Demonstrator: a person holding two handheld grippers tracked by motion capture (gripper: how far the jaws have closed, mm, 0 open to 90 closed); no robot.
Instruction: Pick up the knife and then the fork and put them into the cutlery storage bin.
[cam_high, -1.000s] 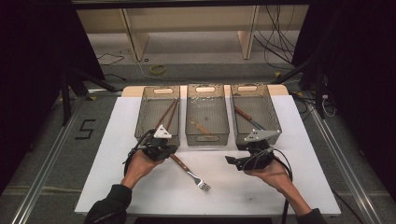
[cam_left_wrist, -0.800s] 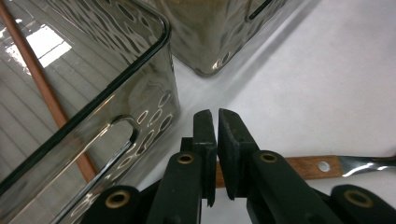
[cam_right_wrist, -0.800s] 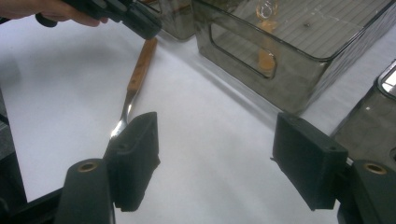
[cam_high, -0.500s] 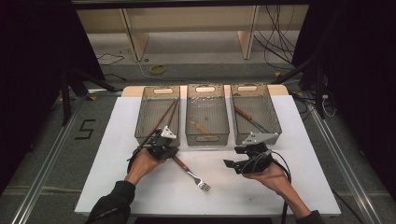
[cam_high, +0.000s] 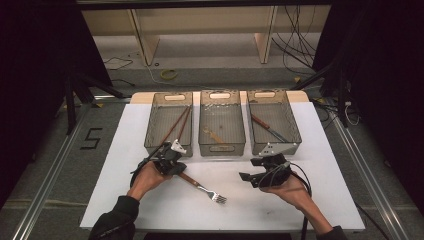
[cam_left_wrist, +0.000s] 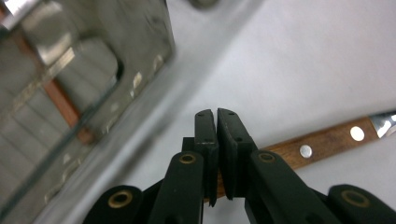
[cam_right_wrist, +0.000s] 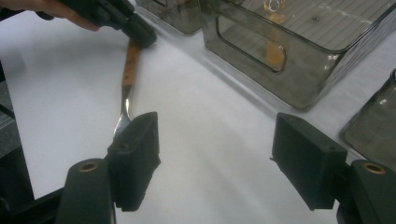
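A fork (cam_high: 202, 189) with a wooden riveted handle (cam_left_wrist: 322, 144) lies on the white table, tines toward the near edge. My left gripper (cam_high: 176, 170) sits at the handle's far end. Its jaws (cam_left_wrist: 216, 114) are shut, with the handle's end pinched between them. In the right gripper view the fork (cam_right_wrist: 130, 70) runs from that gripper's tip toward my own left jaw. My right gripper (cam_high: 250, 169) hovers low over the table to the right, open (cam_right_wrist: 219, 126), with nothing between its pads.
Three smoky clear bins stand in a row behind the grippers. The left bin (cam_high: 167, 147) holds chopsticks, the middle bin (cam_high: 221, 149) a small golden utensil, and the right bin (cam_high: 280, 147) a brown-handled knife. White table (cam_high: 320, 200) surface spreads around both hands.
My left gripper has shifted slightly along the front of the left bin and settled at the fork's handle end. The right gripper and the fork have stayed in place.
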